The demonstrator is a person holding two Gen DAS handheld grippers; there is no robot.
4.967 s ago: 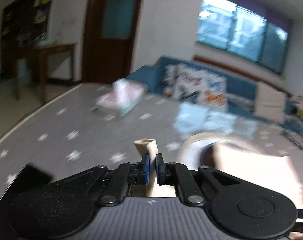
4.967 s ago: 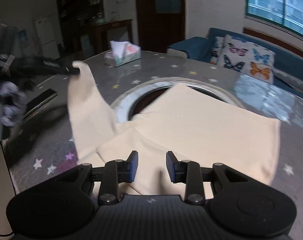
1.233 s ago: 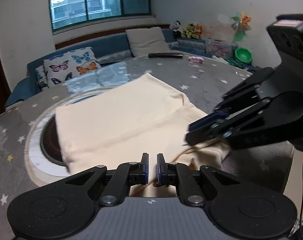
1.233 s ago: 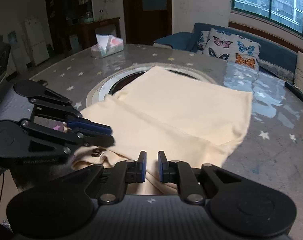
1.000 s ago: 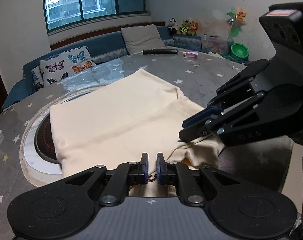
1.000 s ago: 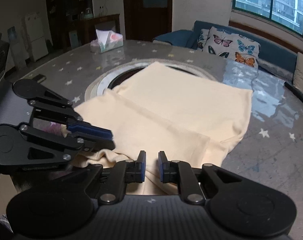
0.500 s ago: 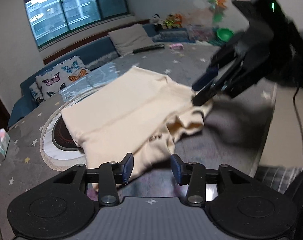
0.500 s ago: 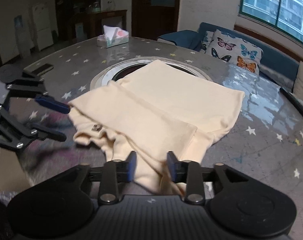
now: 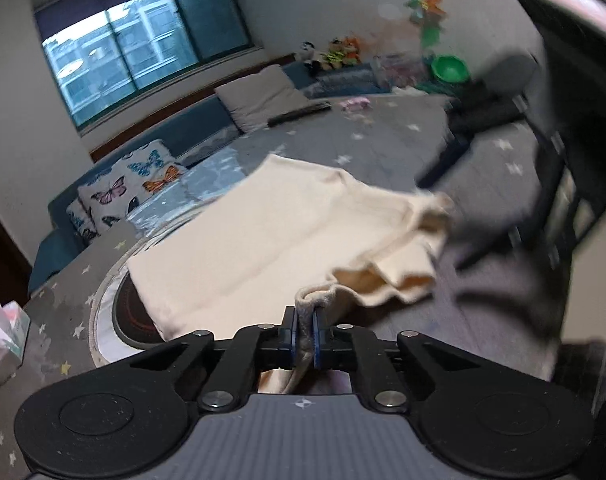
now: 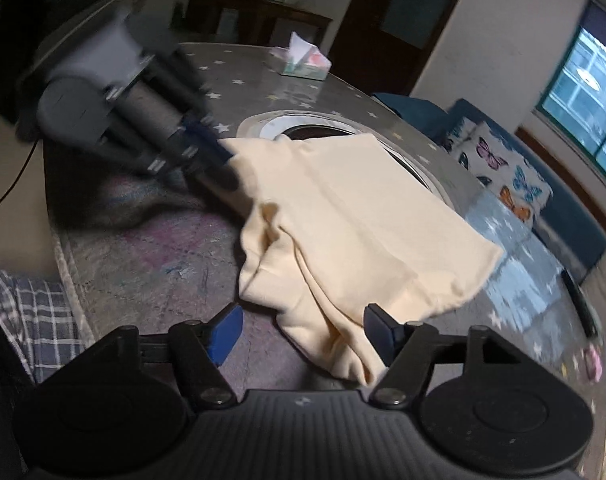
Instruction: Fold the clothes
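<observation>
Left claw (image 9: 306, 330) reclosed on garment (image 9: 263, 236) edge; right claw (image 10: 301, 330) spread.

Your cream garment (image 10: 355, 216) lies partly folded on the table, flat at its far side, its near edge bunched in loose folds, one corner lifted.

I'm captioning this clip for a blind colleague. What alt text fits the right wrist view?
The right gripper hangs open just above the near end of a cream garment lying partly folded on a grey star-patterned table. At upper left the blurred left gripper pinches the garment's far corner. A tissue box sits farther back.
</observation>
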